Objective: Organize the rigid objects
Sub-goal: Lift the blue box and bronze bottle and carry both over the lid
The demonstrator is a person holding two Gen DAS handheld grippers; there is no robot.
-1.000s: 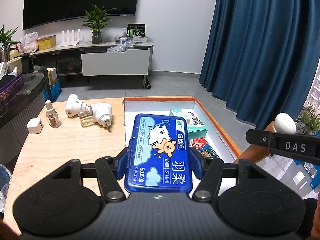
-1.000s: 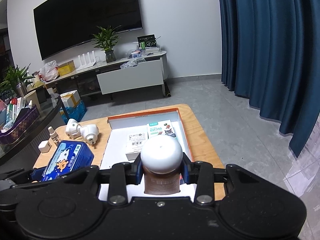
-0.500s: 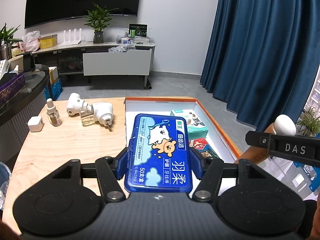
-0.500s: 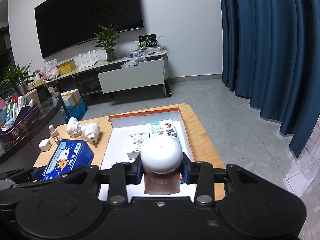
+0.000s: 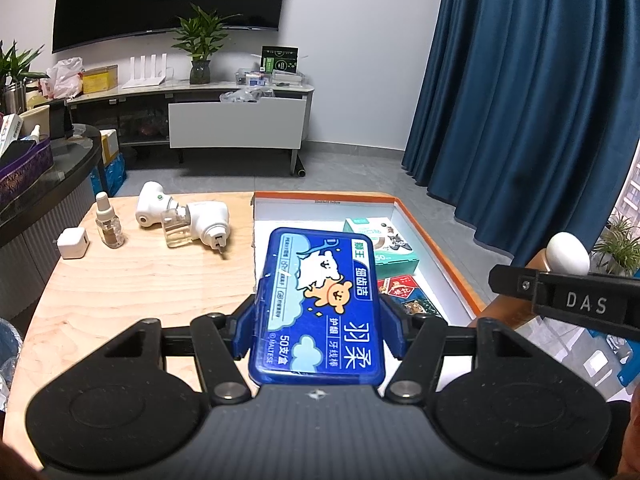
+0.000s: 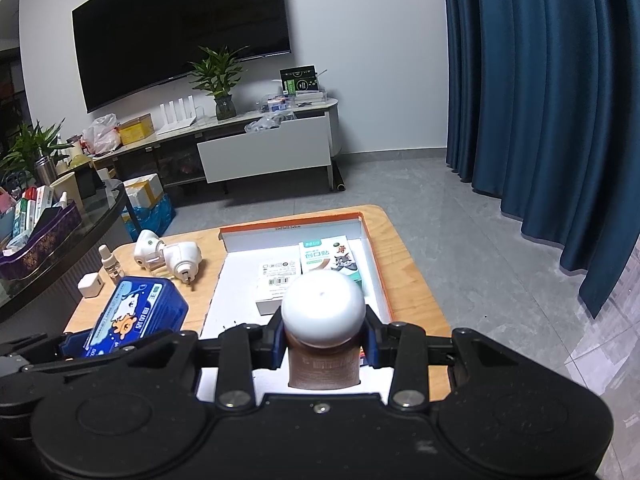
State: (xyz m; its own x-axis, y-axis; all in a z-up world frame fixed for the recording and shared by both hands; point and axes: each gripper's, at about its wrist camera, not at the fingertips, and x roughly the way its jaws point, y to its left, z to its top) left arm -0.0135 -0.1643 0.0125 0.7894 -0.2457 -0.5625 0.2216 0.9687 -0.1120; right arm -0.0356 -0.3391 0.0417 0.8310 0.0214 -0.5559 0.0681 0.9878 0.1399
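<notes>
Floss box [image 5: 320,304] was clamped in the left gripper [image 5: 318,330], brown bottle [image 6: 323,346] in the right gripper [image 6: 324,342], both held above the tray [image 6: 374,248] at frame centre. Lowering into free tray space looked needed next.

White walls [image 6: 360,20] carry a large dark television [image 6: 180,28] above a low cabinet [image 6: 264,148] with a potted plant [image 6: 218,76]. Blue curtains [image 6: 540,80] hang at right over a grey tiled floor [image 6: 460,208].
</notes>
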